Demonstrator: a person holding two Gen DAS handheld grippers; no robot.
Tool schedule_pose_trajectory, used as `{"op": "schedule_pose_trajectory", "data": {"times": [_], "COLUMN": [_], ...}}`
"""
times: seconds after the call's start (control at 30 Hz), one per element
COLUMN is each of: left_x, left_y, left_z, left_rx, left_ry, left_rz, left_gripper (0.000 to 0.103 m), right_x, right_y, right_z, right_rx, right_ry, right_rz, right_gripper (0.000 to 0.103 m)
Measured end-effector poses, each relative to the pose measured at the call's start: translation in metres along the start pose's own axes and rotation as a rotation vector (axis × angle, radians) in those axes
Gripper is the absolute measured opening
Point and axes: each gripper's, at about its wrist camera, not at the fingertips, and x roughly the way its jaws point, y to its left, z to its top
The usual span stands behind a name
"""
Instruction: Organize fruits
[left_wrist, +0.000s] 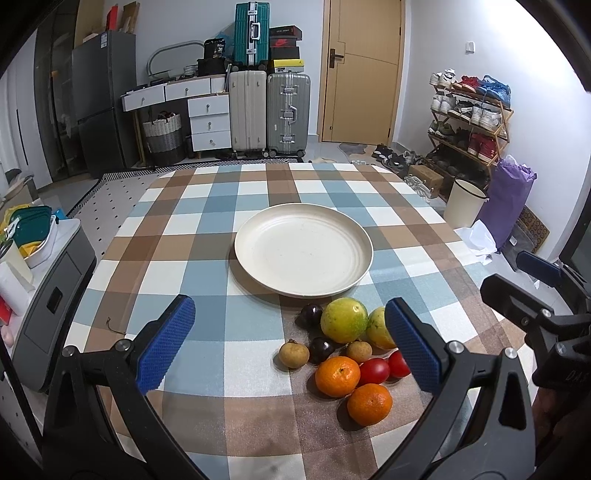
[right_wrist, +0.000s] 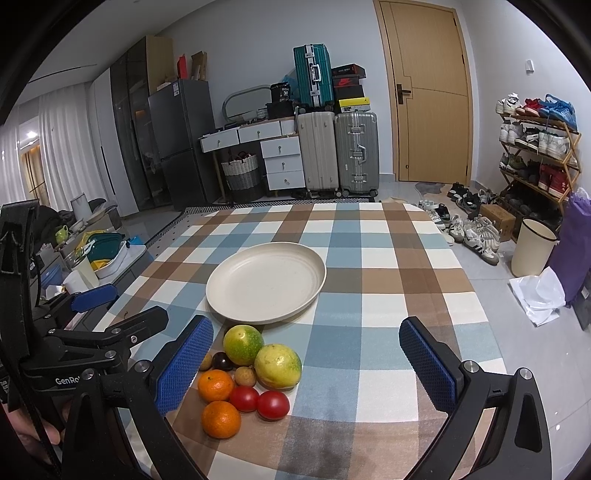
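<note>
Fruits beside the plate (left_wrist: 258, 275): two oranges (left_wrist: 337, 376), two tomatoes (left_wrist: 373, 370); both tools gape, left tool (left_wrist: 291, 345), right tool (right_wrist: 306, 367).

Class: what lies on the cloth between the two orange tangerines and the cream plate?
In the right wrist view, between the tangerines and the plate: two green-yellow citrus fruits, a dark plum, and a small brown longan.

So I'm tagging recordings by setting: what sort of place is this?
Most likely a lived-in home, perhaps an entryway or living area: a loaded shoe rack beside a wooden door, stacked suitcases, a fridge, and a checked tablecloth.
</note>
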Motion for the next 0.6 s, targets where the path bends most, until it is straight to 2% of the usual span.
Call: {"op": "schedule_pose_trajectory", "data": {"times": [0.6], "left_x": [0.0002], "left_y": [0.0007], "left_z": [-0.0007], "left_rx": [-0.001], "left_ry": [0.0], "left_rz": [0.001], "left_gripper": [0.103], "right_x": [-0.0004], "right_y": [-0.0012], "right_z": [0.0002], "right_rx": [0.003], "right_ry": [-0.001], "right_rz": [0.001], "right_gripper": [0.103]}}
